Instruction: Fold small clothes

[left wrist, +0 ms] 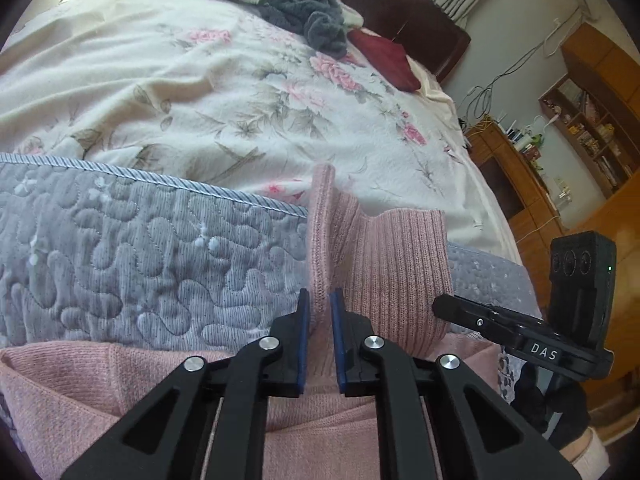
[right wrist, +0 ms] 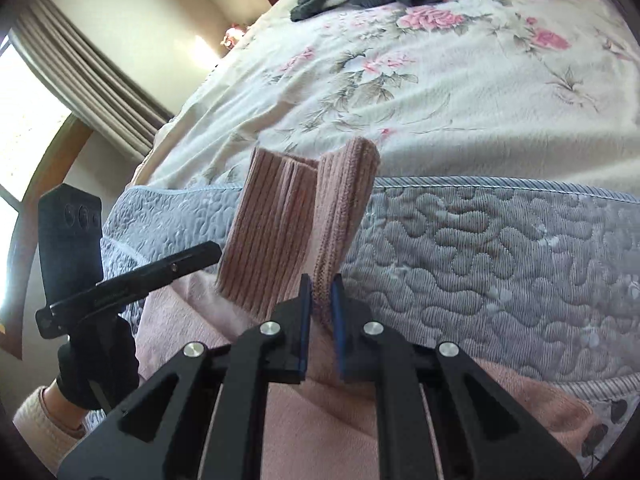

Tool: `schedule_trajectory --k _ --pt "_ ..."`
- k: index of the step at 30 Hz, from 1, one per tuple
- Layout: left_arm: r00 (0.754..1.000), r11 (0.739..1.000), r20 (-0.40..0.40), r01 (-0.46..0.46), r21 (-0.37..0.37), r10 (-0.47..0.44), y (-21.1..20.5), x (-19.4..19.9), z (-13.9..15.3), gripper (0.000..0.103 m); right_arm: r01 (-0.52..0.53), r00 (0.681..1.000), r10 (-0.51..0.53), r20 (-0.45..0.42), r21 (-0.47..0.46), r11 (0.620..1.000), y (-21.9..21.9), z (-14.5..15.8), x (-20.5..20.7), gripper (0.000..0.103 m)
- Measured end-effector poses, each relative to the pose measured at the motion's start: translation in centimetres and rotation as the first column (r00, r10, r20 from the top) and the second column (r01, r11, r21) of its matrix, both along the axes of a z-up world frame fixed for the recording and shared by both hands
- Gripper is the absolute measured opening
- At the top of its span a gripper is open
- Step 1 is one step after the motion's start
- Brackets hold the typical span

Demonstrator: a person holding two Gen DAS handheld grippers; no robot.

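Pink sweater (left wrist: pixel 376 256) in both tongs

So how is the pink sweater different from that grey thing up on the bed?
The pink sweater is ribbed knit and pinched by both the left hand-held gripper and the right hand-held gripper; the grey garment looks fuzzier, and nothing holds it. The pink sweater is near, at the bed's edge; the grey garment lies crumpled far up the floral bedspread. Both are soft clothes and neither is folded yet.

Both wrist views close, facing bed (left wrist: pixel 200 92)
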State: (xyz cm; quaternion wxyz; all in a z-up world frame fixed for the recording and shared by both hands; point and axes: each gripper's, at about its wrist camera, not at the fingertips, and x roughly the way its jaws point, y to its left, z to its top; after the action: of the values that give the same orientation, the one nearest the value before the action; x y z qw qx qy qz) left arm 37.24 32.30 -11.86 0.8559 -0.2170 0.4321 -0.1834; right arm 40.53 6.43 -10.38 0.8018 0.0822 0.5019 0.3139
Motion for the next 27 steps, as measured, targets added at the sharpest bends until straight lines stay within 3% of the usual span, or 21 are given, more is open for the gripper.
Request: schedule_trajectory --k 5,7,8,9,10,20,22,23,24,25,27 --pt "0.999 0.999 -0.005 0.033 -0.006 -0.033 -0.1 -3.0 -0.2 0.01 -0.057 0.997 0.059 0.059 -0.04 0.998 0.0 0.9 -4.0 0.008" --pt "1.0 0.999 -0.027 0.015 0.05 -0.014 -0.1 -2.9 -0.7 0.012 -0.058 0.997 0.061 0.051 -0.068 0.996 0.0 0.4 -4.7 0.008" --pt "0.999 0.997 -0.05 0.007 0.073 -0.003 0.0 -2.4 -1.1 0.017 -0.054 0.998 0.057 0.038 -0.07 0.996 0.1 0.2 -4.5 0.008" --pt "0.998 0.996 -0.07 -0.006 0.084 0.011 0.3 -1.8 -1.5 0.03 -0.046 0.999 0.047 0.02 -0.072 0.996 0.0 -0.2 -4.2 0.008" --pt "0.997 0.996 -0.08 -0.012 0.09 0.019 0.5 -1.0 -1.7 0.037 -0.033 0.999 0.033 0.003 -0.066 0.997 -0.2 -0.6 -3.7 0.008" --pt "0.968 0.975 -0.237 0.124 0.183 -0.079 -4.2 7.7 -6.2 0.06 0.042 0.995 -0.036 -0.091 0.058 0.997 -2.6 -3.2 -1.0 0.008" --pt "0.969 0.963 -0.228 0.147 0.226 -0.095 -5.3 8.0 -6.6 0.064 0.045 0.995 -0.038 -0.096 0.064 0.997 -2.9 -3.5 -0.8 0.008" --pt "0.97 0.958 -0.219 0.155 0.242 -0.102 -5.7 7.9 -6.5 0.064 0.046 0.994 -0.039 -0.098 0.067 0.997 -3.1 -3.6 -0.8 0.008" --pt "0.969 0.958 -0.216 0.171 0.229 -0.121 -5.8 7.9 -6.5 0.046 0.047 0.994 -0.04 -0.1 0.068 0.997 -3.1 -3.7 -0.7 0.008" --pt "0.962 0.964 -0.234 0.189 0.186 -0.144 -5.8 7.8 -6.6 0.007 0.047 0.994 -0.04 -0.099 0.068 0.997 -3.2 -3.7 -0.7 0.008" --pt "0.967 0.966 -0.2 0.193 0.171 -0.157 -5.6 7.0 -5.9 0.008 0.051 0.994 -0.045 -0.097 0.069 0.996 -3.3 -3.5 -0.8 0.008"
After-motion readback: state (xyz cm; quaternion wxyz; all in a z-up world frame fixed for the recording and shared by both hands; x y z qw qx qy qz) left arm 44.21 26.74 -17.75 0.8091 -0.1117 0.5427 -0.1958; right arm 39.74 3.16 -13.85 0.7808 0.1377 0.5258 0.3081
